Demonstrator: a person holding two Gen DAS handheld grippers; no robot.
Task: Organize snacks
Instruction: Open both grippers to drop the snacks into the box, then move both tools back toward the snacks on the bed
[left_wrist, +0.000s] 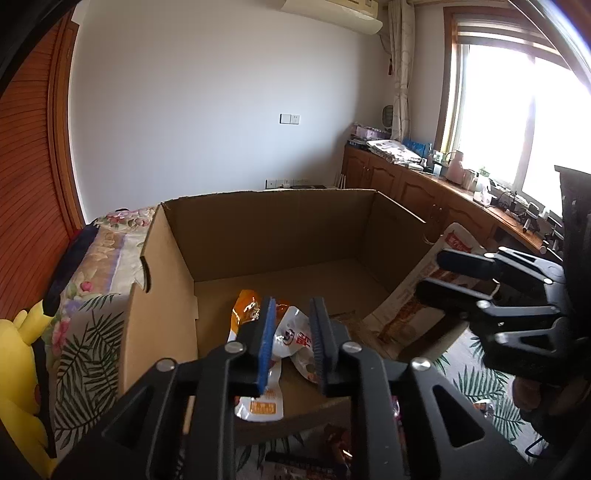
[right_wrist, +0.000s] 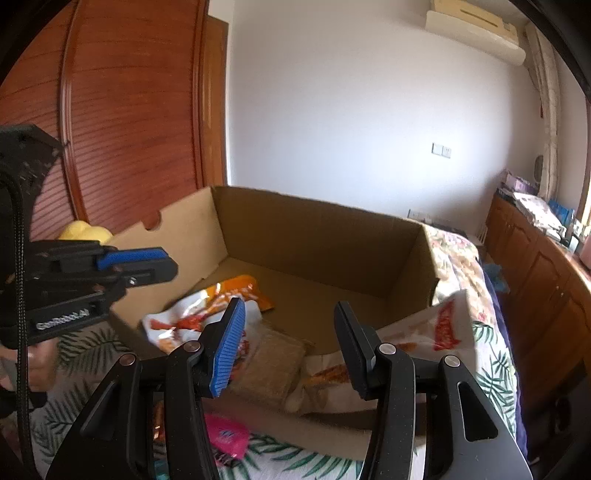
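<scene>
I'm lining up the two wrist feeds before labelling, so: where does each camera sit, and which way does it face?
Left wrist: on the left gripper, looking forward and down into the open brown cardboard box over an orange-and-white snack pouch; the right gripper enters from the right.
Right wrist: on the right gripper, facing the same box from its other side; the left gripper and a hand show at left.
Shared: box, pouch, white wall.

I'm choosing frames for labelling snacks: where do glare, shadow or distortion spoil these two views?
Left wrist view: the window is blown out white, the cardboard box interior sits in shadow, and fisheye bends the walls. Right wrist view: evenly lit, the orange snack packet shines slightly, and dark vignette cuts the corners.
</scene>
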